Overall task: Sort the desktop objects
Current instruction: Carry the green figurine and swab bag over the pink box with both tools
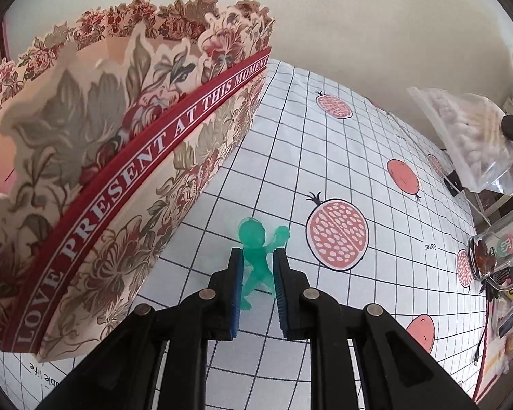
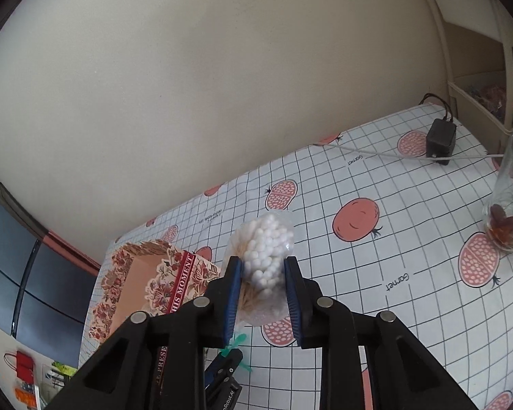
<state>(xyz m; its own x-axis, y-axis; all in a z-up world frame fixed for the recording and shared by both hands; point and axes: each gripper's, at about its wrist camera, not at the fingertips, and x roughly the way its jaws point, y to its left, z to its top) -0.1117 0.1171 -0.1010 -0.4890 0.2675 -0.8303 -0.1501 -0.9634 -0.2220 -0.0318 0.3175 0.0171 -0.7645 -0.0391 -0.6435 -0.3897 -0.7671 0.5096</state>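
My left gripper (image 1: pixel 258 256) is shut on a small translucent green toy figure (image 1: pixel 256 239), held above the tablecloth just right of the floral cardboard box (image 1: pixel 95 157). The figure's head and one raised arm stick out past the blue pads. My right gripper (image 2: pixel 261 266) is shut on a clear bag of cotton swabs (image 2: pixel 265 242), lifted above the table. In the left wrist view that bag (image 1: pixel 468 140) hangs at the far right. In the right wrist view the box (image 2: pixel 143 283) sits open-topped at lower left, with the green figure (image 2: pixel 237 341) and left gripper partly hidden below my fingers.
A white grid tablecloth with pomegranate prints (image 2: pixel 393 239) covers the table. A glass mug (image 2: pixel 506 212) with brown contents stands at the right, the same mug (image 1: pixel 496 259) lying right in the left view. A black power adapter (image 2: pixel 441 140) with cables lies at the back.
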